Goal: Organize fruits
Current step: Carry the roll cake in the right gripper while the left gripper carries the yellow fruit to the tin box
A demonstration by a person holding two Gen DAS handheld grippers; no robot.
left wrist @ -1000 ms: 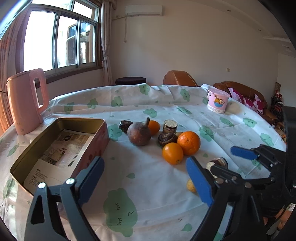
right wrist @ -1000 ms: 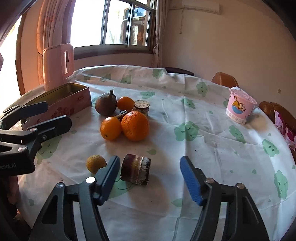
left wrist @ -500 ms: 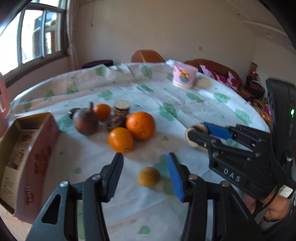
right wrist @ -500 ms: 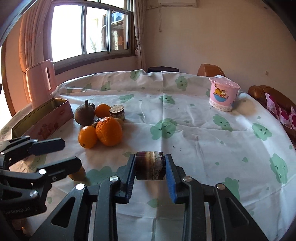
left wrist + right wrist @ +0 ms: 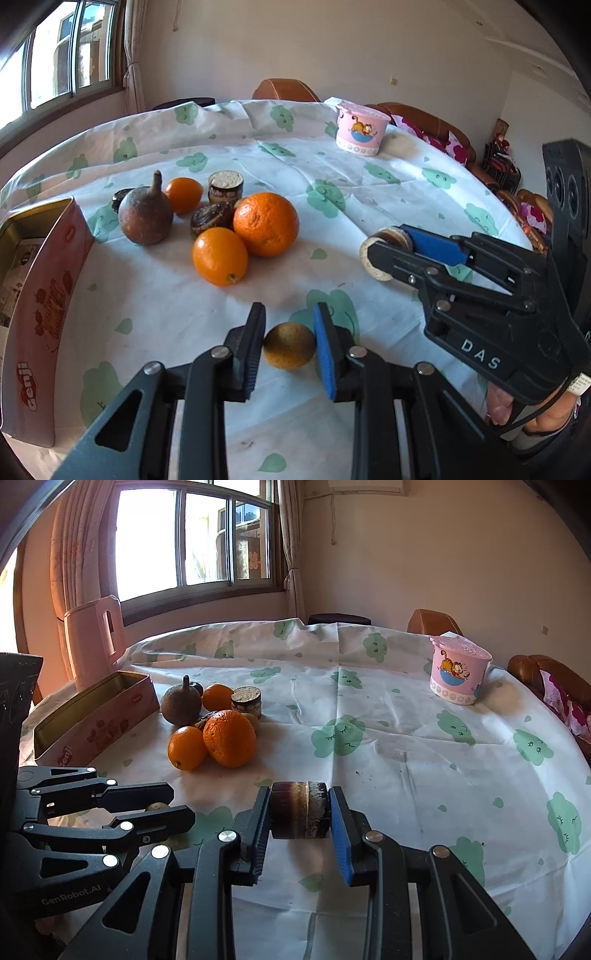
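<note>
Both hand-held grippers closed; three oranges [image 5: 265, 223] remain piled.

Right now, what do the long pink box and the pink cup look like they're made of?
Box: seems thin metal, a tin; its inside wall shines gold, the outside is printed pink.
Cup: looks like plastic, smooth and slightly glossy with a cartoon print and a moulded lid; hard to be sure.
</note>
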